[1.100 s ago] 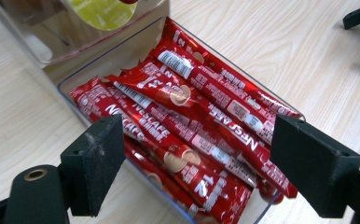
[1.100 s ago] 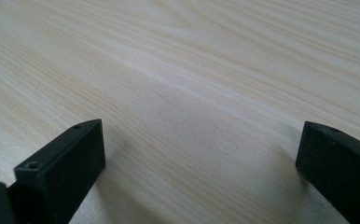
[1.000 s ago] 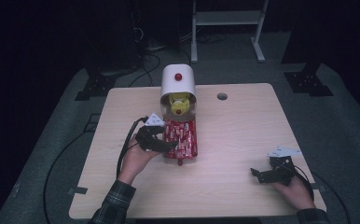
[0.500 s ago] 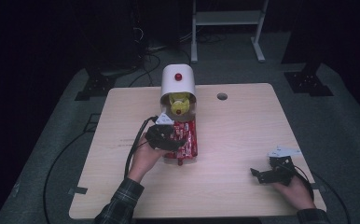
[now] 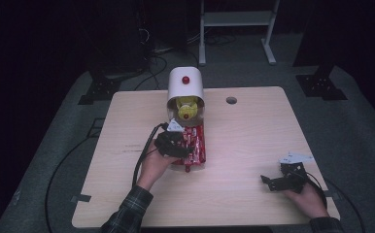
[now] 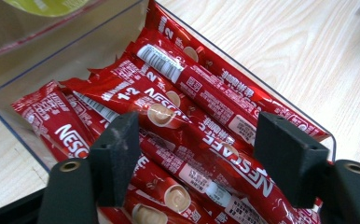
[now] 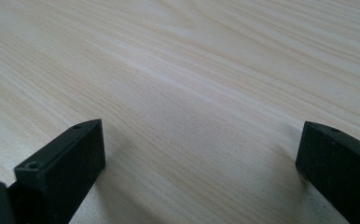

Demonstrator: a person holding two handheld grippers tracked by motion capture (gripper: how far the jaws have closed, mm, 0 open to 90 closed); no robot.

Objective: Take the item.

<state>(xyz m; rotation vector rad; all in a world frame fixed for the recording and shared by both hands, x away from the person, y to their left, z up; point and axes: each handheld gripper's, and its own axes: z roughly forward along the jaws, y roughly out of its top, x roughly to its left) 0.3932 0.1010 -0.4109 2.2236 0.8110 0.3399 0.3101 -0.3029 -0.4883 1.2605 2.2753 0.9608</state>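
A clear plastic box (image 6: 52, 60) holds several red Nescafe stick sachets (image 6: 201, 88); in the high view the sachets (image 5: 197, 145) lie at the middle of the table. My left gripper (image 5: 176, 144) hovers over them from the left. In the left gripper view, the left gripper (image 6: 197, 135) is open with its jaws straddling a few sachets, pads not pressing; the jaws have just been closing. My right gripper (image 5: 273, 183) rests near the table's front right corner. Seen in its own view, the right gripper (image 7: 199, 140) is open over bare wood.
A white domed container (image 5: 186, 90) with a red knob (image 5: 186, 79) stands just behind the box, with a yellow object (image 5: 185, 109) under it. The wooden table (image 5: 253, 136) has a cable hole (image 5: 231, 100) at the back. Cables trail on the dark floor.
My left gripper has moved right and down onto the sachets in the box. The right hand has stayed where it was.
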